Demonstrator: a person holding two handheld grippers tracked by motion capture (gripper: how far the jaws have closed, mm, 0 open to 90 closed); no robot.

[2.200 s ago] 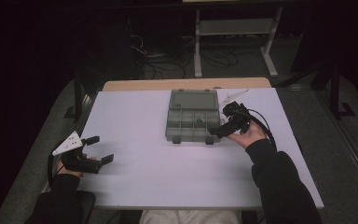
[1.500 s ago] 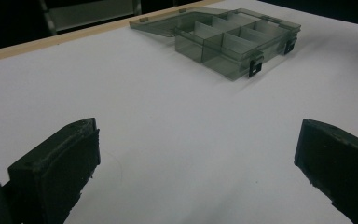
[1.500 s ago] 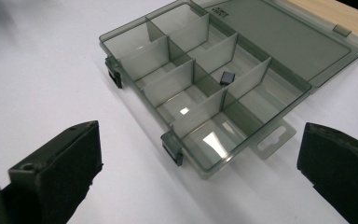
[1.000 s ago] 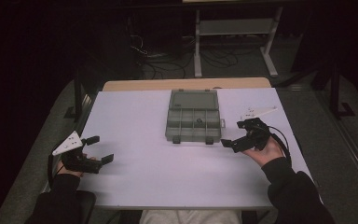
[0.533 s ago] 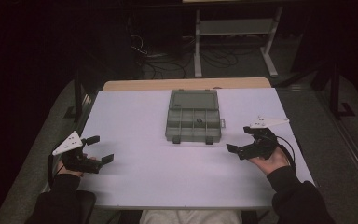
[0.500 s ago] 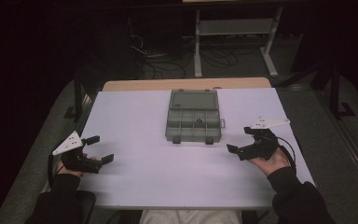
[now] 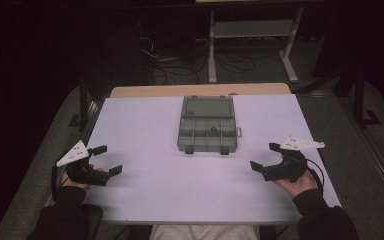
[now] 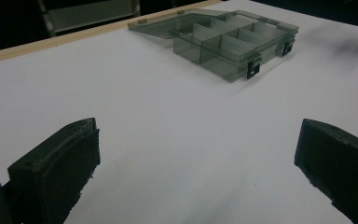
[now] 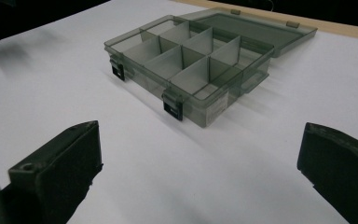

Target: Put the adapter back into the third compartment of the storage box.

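Observation:
A smoky grey plastic compartment box (image 7: 207, 134) lies at the middle of the white table (image 7: 150, 130), its lid (image 7: 207, 106) folded flat on the far side. A small dark item (image 7: 212, 131) sits in one middle compartment. My left gripper (image 7: 109, 159) rests open near the table's left front edge, far from the box. My right gripper (image 7: 263, 156) is open at the right front, a short way from the box's near right corner. The left gripper view has the box (image 8: 233, 44) far ahead beyond the wide-apart jaws. In the right gripper view the box (image 9: 191, 65) is closer, its black latches facing me.
A bare wooden strip (image 7: 200, 90) edges the table's far side. Behind it the dark floor holds cables (image 7: 180, 65) and a metal stand (image 7: 252, 35). White tabletop stretches on both sides of the box.
My right gripper has drawn back from the box's right front corner to the near right of the table. The left gripper and the box have stayed put.

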